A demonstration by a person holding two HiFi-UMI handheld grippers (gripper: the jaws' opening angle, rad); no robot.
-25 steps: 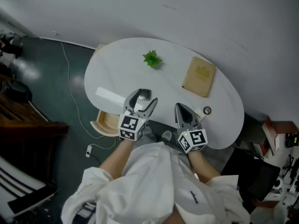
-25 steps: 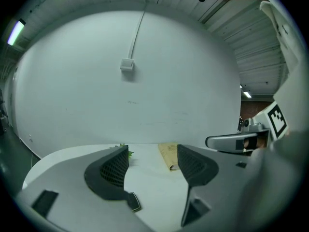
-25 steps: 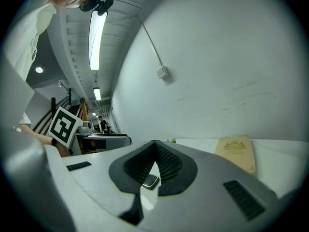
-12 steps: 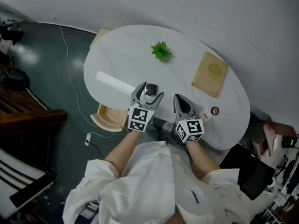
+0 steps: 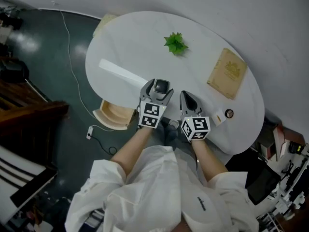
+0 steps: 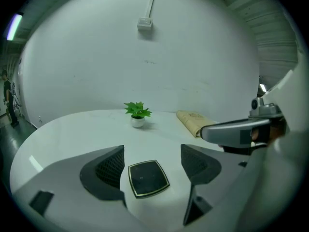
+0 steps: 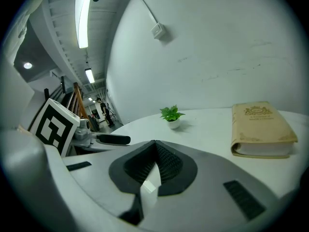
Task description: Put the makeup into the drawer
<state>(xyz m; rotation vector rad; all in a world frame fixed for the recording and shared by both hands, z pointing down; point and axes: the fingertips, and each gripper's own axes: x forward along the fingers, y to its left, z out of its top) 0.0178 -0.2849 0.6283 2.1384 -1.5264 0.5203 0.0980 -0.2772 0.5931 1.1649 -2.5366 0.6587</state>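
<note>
My left claw (image 6: 151, 151) is opening, its jaws on either side of the compact (image 6: 148, 178), which lies flat on the bench (image 6: 72, 129). The pads do not press on it. My right claw (image 7: 155, 146) is closed and empty, just right of the compact. I judge the step to be the grasp. Lower until the pads bracket two opposite edges of the compact, centre it and close squarely. Lift before any sideways travel, as a thin flat case may skid or tip out. The open drawer (image 5: 115, 116) sits left of the compact, below the bench's near edge, so clear that edge first. A long white strip (image 5: 120, 74) lies left of the compact. The plant (image 6: 137, 111) and the book (image 7: 260, 124) stand well beyond it, leaving bare bench around it.
</note>
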